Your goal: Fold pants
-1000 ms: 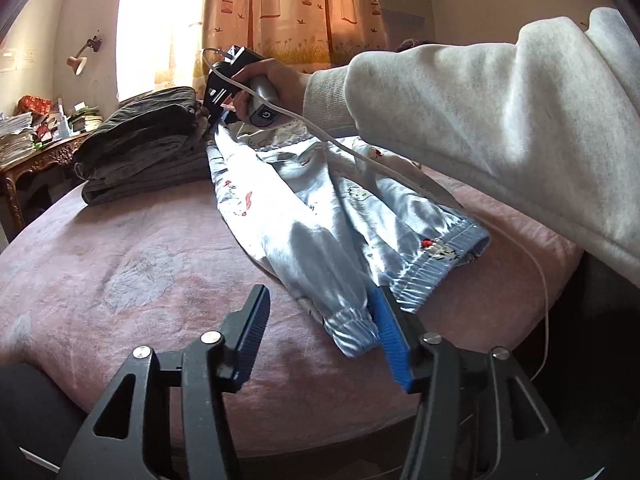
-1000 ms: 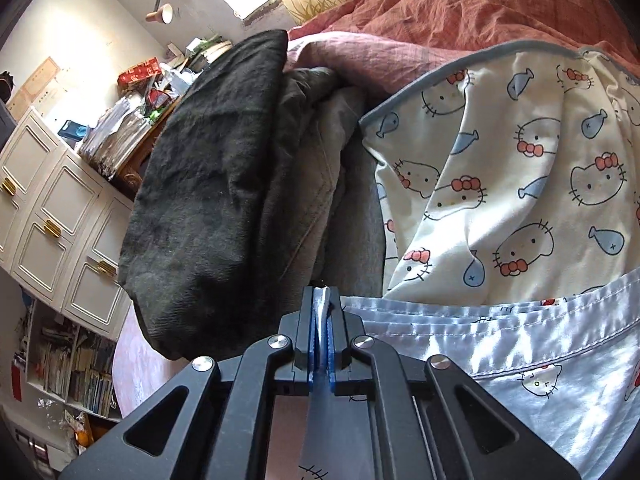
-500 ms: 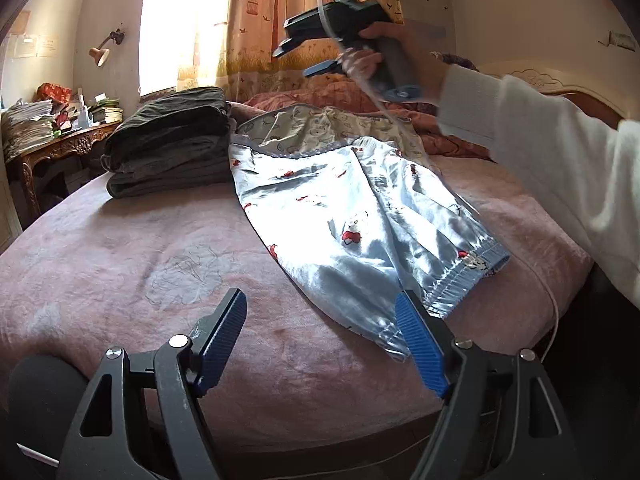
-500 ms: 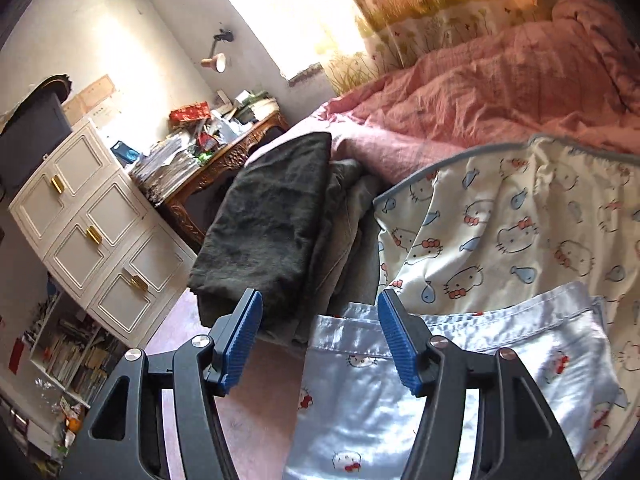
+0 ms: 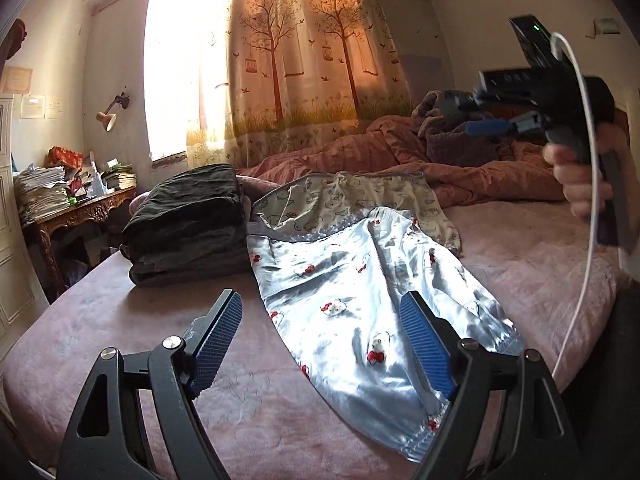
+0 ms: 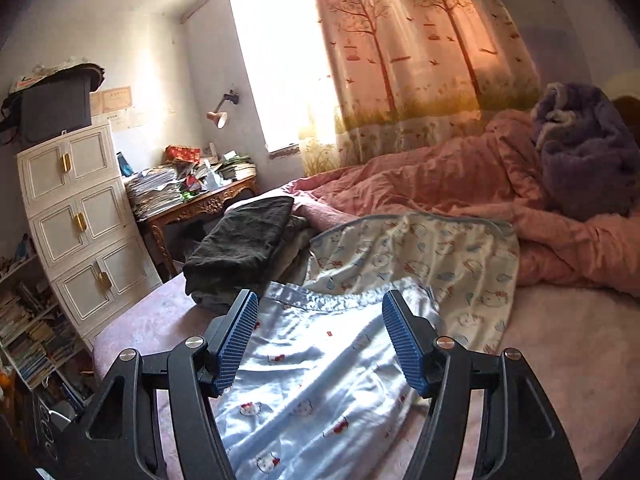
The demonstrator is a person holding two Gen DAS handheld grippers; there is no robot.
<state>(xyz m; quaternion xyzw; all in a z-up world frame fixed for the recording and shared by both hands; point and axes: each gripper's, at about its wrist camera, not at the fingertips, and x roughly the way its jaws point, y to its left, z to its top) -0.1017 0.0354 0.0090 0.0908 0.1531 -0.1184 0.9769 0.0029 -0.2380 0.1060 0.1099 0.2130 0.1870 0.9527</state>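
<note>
The left gripper (image 5: 320,344) is opening its jaws; nothing is lying between the blue pads (image 5: 216,338), which are hanging above the pants (image 5: 360,292). The right gripper (image 6: 318,338) is also opening its jaws, with no cloth between them, and is hovering over the waistband end of the pants (image 6: 320,364).

The pants are lying flat on the bed (image 5: 120,340), waistband toward the curtain (image 5: 304,60), cuffs toward the near edge. The left gripper's right finger is covering part of one cuff. Cartoon cat faces with red bows are printed on the fabric; no lettering is legible there.

A second cat-print garment (image 6: 432,256) is lying under the waistband and extending past it; its full shape is hidden. A folded dark stack (image 5: 188,220) is sitting just beside the pants.

In the left view, the right hand (image 5: 580,176) is showing at the frame edge, blurred and cut off. A white cable (image 5: 588,200) is looping from its gripper.

Papers on the wall (image 6: 116,98) are too small to read. The desk clutter (image 6: 188,176) is hard to make out.
</note>
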